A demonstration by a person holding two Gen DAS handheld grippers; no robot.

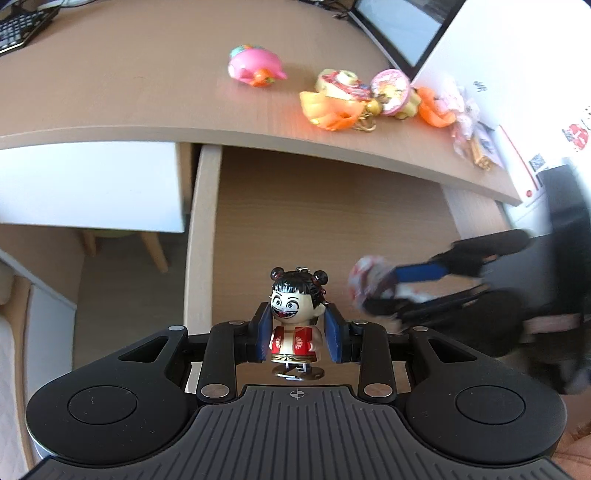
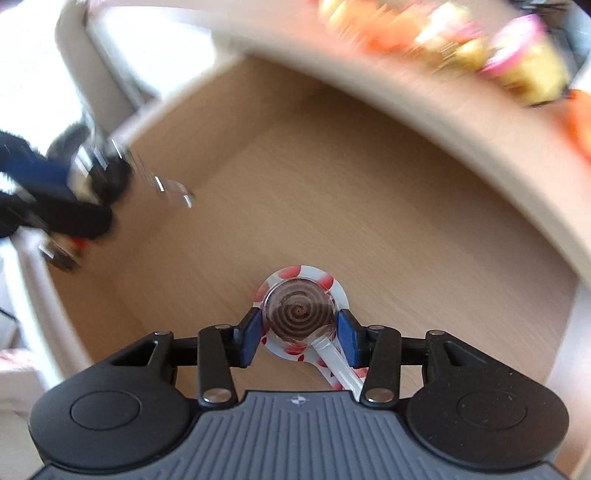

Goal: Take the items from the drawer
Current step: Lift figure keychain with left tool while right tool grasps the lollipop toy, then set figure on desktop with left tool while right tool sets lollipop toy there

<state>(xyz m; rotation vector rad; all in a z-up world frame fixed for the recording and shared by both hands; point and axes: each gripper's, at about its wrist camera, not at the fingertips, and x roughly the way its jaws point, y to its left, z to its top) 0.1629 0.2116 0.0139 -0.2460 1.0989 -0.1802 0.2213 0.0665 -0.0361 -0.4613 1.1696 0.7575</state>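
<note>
Left gripper (image 1: 296, 334) pinching figurine (image 1: 294, 321) between blue pads (image 1: 263, 335), jaws narrow, clamping red torso, toy upright, above front of open drawer (image 1: 332, 206). Right gripper (image 2: 300, 334) squeezing wrapped lollipop (image 2: 300, 312) at round head, pads (image 2: 347, 336) touching both sides of wrapper, stick trailing back toward palm plate; low over drawer floor, whether lifted or resting cannot tell. Seen from left wrist view as dark blurred shape (image 1: 417, 284) at right, red-white wrapper at tip.

Drawer showing pale wood floor and light side walls, bare apart from what grippers are holding. Sitting under desk (image 1: 129, 92), brown wood-grain top with thick rounded front edge.

Lying on desk top: pink toy (image 1: 255, 66) alone toward middle; cluster of yellow, orange and pink toys (image 1: 362, 98) near right, touching one another; clear packets (image 1: 469, 125) just beside them at far right. Keyboard (image 1: 20, 29) at far left corner. Laptop screen (image 1: 399, 26) at back right, white box (image 1: 517, 92) beside it.

Showing below desk at left: white panel (image 1: 88, 184), wooden legs (image 1: 151, 247), tan floor.
</note>
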